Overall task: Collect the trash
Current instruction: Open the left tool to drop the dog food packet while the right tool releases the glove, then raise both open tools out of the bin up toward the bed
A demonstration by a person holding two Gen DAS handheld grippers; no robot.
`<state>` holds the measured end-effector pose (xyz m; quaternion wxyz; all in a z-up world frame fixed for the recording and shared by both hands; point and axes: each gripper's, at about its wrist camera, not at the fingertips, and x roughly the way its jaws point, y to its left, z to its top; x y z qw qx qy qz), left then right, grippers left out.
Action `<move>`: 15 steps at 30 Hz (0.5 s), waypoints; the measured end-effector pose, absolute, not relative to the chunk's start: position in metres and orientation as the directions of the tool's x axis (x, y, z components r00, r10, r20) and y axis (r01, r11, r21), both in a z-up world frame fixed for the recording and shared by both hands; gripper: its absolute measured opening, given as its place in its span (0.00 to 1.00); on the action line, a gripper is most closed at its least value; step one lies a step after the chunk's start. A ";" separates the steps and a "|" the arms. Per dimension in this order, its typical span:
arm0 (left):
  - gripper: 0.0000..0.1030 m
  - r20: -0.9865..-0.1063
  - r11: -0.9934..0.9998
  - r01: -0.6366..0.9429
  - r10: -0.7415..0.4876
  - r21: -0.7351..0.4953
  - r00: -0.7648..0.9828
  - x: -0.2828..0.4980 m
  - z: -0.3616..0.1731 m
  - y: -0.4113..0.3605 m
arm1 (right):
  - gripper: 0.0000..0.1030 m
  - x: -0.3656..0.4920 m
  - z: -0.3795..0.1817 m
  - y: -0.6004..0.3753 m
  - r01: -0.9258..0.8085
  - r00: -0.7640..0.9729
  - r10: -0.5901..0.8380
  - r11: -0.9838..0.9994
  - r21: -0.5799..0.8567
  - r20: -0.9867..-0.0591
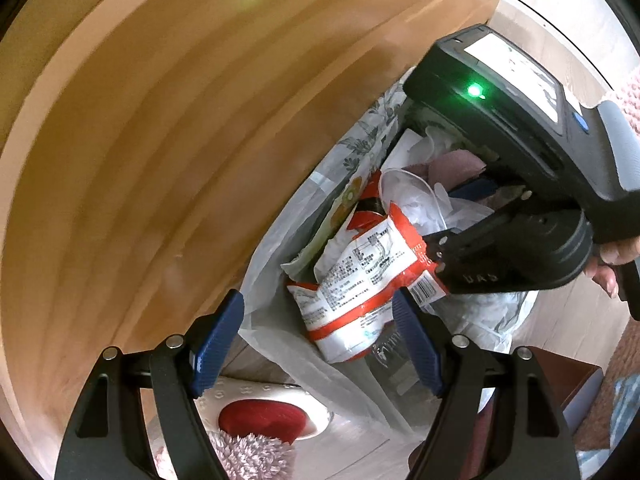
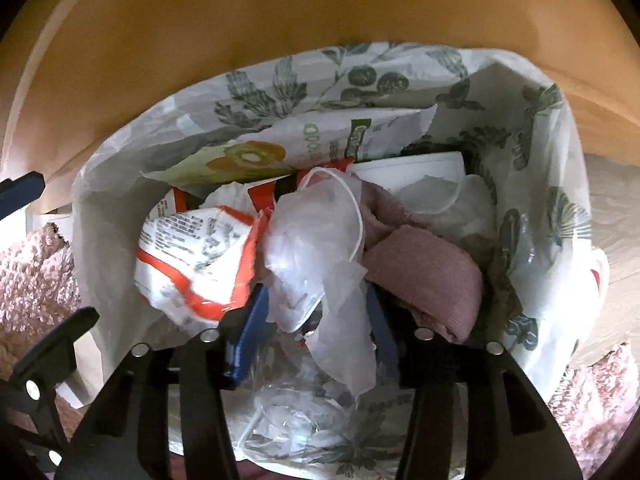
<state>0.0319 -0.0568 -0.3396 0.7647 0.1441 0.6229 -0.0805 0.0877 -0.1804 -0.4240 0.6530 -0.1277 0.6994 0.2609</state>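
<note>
Plastic bag (image 2: 132, 168) takes the scraps, right tool (image 2: 316, 320) poised over it.
Its jaws stand apart around a clear wrapper (image 2: 316, 240) on the heap beside the red-and-white packet (image 2: 192, 256), apparently let go. Left tool (image 1: 320, 344) hangs wide, empty. Next: likely lift clear and fetch more trash.

The trash bag's (image 2: 132, 184) bottom lay buried under wrappers; the red-and-white packet's (image 1: 360, 280) print was too small to read, and the pink cloth (image 2: 424, 268) partly hidden.
</note>
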 end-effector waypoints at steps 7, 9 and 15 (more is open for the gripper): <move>0.72 -0.973 0.947 0.296 0.063 0.129 0.222 0.026 -0.339 -0.058 | 0.55 0.078 -0.414 -0.182 -0.557 -0.066 0.143 0.816 0.155 -0.988; 0.72 -0.972 0.946 0.296 0.065 0.132 0.226 0.023 -0.339 -0.058 | 0.56 0.078 -0.410 -0.187 -0.562 -0.053 0.143 0.814 0.148 -0.988; 0.72 -0.970 0.947 0.289 0.070 0.138 0.234 0.016 -0.335 -0.057 | 0.64 0.067 -0.393 -0.180 -0.568 -0.012 0.141 0.813 0.123 -0.990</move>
